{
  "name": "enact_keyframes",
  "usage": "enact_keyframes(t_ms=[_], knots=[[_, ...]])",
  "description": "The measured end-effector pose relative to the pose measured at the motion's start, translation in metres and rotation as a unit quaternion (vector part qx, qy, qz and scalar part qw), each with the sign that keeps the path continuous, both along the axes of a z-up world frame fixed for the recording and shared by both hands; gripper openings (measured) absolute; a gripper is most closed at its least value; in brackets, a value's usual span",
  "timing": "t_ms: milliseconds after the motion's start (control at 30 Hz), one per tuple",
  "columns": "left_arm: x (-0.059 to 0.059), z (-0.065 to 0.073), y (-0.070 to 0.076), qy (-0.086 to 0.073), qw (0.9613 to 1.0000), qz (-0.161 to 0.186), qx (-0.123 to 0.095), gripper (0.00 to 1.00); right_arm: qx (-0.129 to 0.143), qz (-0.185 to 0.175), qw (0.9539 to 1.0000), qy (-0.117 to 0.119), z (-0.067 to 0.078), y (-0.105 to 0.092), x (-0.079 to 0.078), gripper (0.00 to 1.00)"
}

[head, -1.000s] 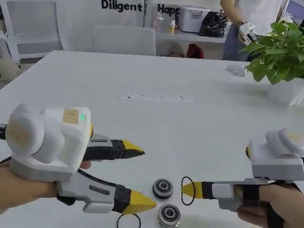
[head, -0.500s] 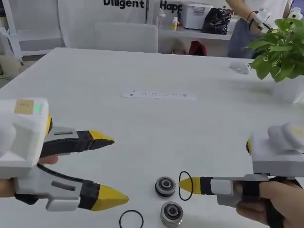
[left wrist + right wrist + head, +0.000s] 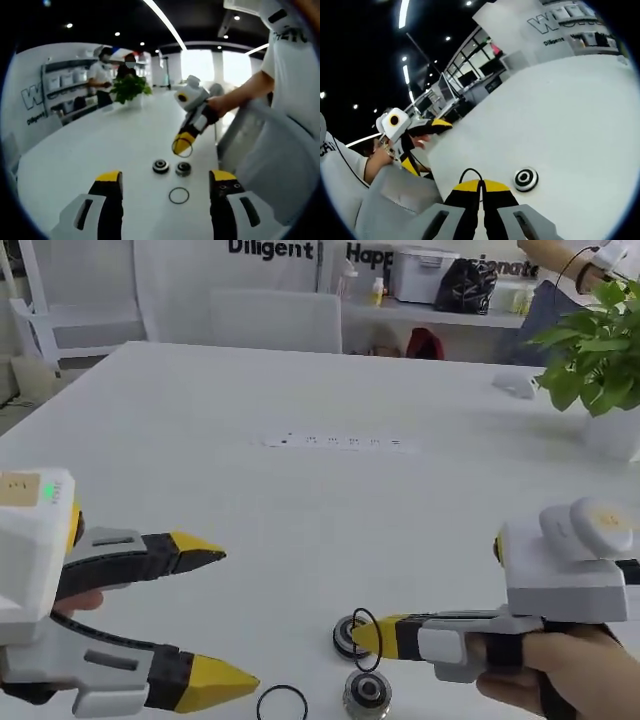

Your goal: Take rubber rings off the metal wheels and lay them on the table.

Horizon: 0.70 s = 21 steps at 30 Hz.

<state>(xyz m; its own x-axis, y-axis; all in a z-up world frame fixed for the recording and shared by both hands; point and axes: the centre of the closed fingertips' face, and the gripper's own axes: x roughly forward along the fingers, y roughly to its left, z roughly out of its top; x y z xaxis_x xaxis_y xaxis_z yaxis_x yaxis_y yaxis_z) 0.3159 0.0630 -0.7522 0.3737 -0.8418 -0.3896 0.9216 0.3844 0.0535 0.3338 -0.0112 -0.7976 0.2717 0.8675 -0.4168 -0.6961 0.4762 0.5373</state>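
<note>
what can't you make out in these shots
- Head view: far wheel partly hidden behind the right gripper and its rubber ring.
- Head view: near wheel and loose ring cut by the bottom edge.
- Left gripper view: whether either wheel wears a ring, too small.
- Right gripper view: that rubber ring mostly behind shut jaws.

The head view is looking down at the surface (image 3: 330, 500); the gripper views are facing each other low across it.

In the head view, the metal wheel (image 3: 343, 636) behind the right gripper (image 3: 364, 638) is partly covered by its tips and the pinched rubber ring (image 3: 366, 611). The loose ring (image 3: 281, 689) beside the left gripper (image 3: 238, 616) is clipped by the bottom edge.
</note>
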Motion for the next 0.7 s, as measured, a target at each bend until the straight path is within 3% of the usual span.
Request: enact_keyframes(t_ms=[267,467,700], knots=[[-0.005,-0.010,0.004,0.011,0.9998,0.000,0.016,0.74,-0.027,0.023,0.9992,-0.018,-0.011,0.014,-0.005,0.00],[-0.010,-0.018,0.006,0.016,0.9992,-0.005,0.036,0.74,-0.089,0.039,0.9944,-0.041,-0.031,0.012,-0.004,0.00],[-0.012,-0.022,0.005,0.017,0.9987,-0.013,0.046,0.74,-0.106,0.046,0.9923,-0.046,-0.040,0.016,-0.006,0.00]])
